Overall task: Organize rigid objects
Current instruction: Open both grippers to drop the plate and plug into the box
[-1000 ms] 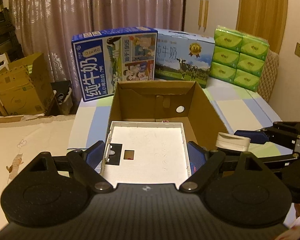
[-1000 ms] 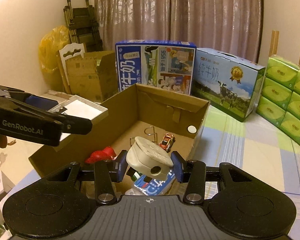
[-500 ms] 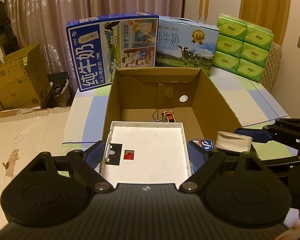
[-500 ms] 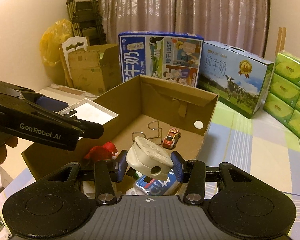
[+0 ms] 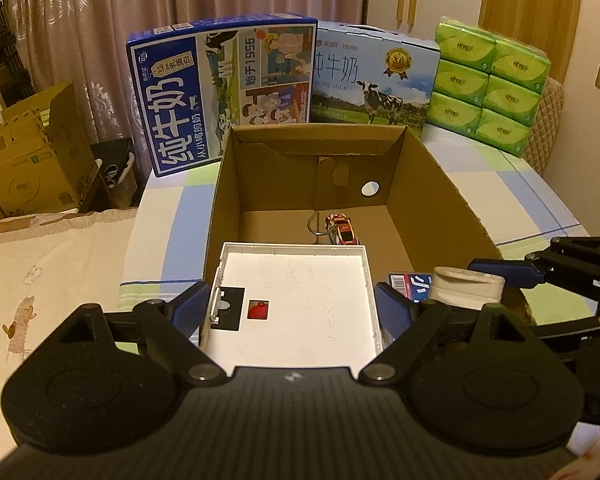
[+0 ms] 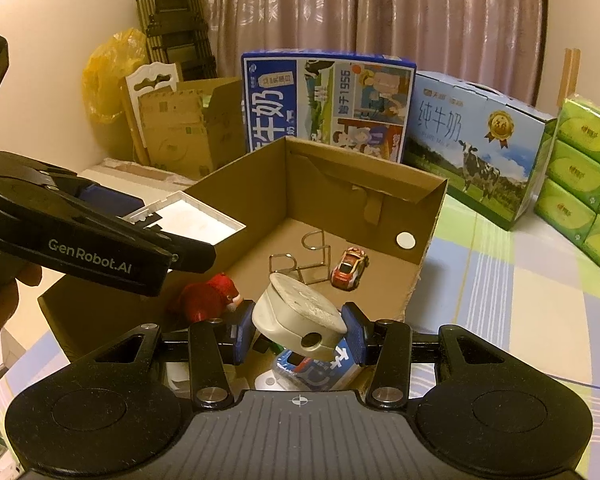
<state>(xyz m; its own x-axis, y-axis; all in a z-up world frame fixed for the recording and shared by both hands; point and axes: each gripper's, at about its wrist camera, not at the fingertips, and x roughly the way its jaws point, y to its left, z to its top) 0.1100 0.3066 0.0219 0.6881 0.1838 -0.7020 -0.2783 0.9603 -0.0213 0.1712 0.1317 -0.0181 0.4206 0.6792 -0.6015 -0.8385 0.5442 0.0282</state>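
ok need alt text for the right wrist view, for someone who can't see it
The right gripper holds a round white plug-like object above the near end of an open cardboard box. Inside lie a toy car, a wire stand and a red toy. At left, the left gripper holds a white tray over the box.

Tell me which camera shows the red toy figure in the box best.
The right wrist view: the red toy figure lies in plain sight on the cardboard box floor, beside the wire stand. In the left wrist view the white tray hides it almost completely.
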